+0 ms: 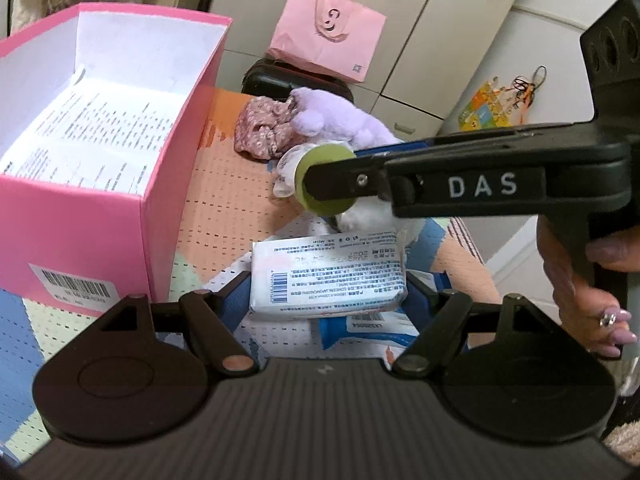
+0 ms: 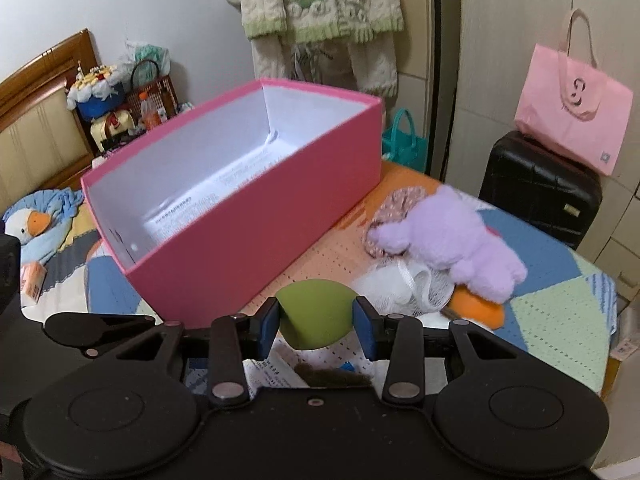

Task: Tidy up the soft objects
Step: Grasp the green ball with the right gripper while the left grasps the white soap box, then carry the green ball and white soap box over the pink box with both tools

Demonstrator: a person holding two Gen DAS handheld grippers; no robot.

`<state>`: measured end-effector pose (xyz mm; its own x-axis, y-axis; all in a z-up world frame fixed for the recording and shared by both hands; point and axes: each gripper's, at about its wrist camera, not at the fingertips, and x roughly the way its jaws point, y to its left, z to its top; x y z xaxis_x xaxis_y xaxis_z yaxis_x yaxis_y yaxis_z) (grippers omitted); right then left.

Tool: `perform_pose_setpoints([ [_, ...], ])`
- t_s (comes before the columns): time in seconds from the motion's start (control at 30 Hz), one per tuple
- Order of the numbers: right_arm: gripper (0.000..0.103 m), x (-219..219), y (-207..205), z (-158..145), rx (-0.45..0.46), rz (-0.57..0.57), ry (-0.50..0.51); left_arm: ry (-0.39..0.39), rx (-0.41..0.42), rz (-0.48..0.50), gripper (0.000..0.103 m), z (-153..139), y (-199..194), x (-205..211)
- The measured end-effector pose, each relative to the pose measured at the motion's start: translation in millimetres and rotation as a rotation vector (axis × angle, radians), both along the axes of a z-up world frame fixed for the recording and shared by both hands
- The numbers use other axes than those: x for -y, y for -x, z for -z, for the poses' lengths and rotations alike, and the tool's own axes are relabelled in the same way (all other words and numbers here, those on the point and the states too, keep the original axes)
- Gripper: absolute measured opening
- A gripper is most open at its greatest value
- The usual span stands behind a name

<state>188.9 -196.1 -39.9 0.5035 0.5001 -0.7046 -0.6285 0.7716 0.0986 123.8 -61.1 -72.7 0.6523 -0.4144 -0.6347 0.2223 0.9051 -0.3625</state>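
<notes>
Right claw [image 2: 316, 322] grips green sponge [image 2: 314, 314] beside pink box [image 2: 256, 240].

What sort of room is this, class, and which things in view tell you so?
Probably a bedroom: a wooden headboard beside a patchwork bedspread, knitted sweaters hanging on the wall, and a wardrobe behind the suitcase.

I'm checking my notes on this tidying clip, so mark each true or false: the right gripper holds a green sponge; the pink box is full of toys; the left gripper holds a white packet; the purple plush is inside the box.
1. The right gripper holds the green sponge: true.
2. The pink box is full of toys: false, only printed paper lies in it.
3. The left gripper holds the white packet: true.
4. The purple plush is inside the box: false, it lies on the bedspread beside it.
</notes>
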Motion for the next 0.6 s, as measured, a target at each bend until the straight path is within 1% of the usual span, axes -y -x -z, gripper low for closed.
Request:
perform_pose_setpoints([
  [0.07, 0.045, 1, 4, -6, 0.013, 0.002, -0.005, -0.014, 0.006, 0.022, 0.077, -4, 4, 0],
  [0.17, 0.045, 4, 12, -11, 0.023, 0.005, -0.007, -0.075, 0.022, 0.071, 0.077, -10, 12, 4],
  [0.33, 0.045, 7, 32, -6, 0.017, 0.002, -0.031, -0.125, 0.045, 0.093, 0.077, -19, 30, 1],
  [0.43, 0.045, 9, 42, -6, 0.025, 0.000, -0.042, -0.132, 0.043, 0.096, 0.077, -21, 36, -5],
  [0.6, 0.045, 9, 56, -10, 0.034, -0.010, -0.043, -0.129, 0.026, 0.084, 0.077, -16, 49, -23],
])
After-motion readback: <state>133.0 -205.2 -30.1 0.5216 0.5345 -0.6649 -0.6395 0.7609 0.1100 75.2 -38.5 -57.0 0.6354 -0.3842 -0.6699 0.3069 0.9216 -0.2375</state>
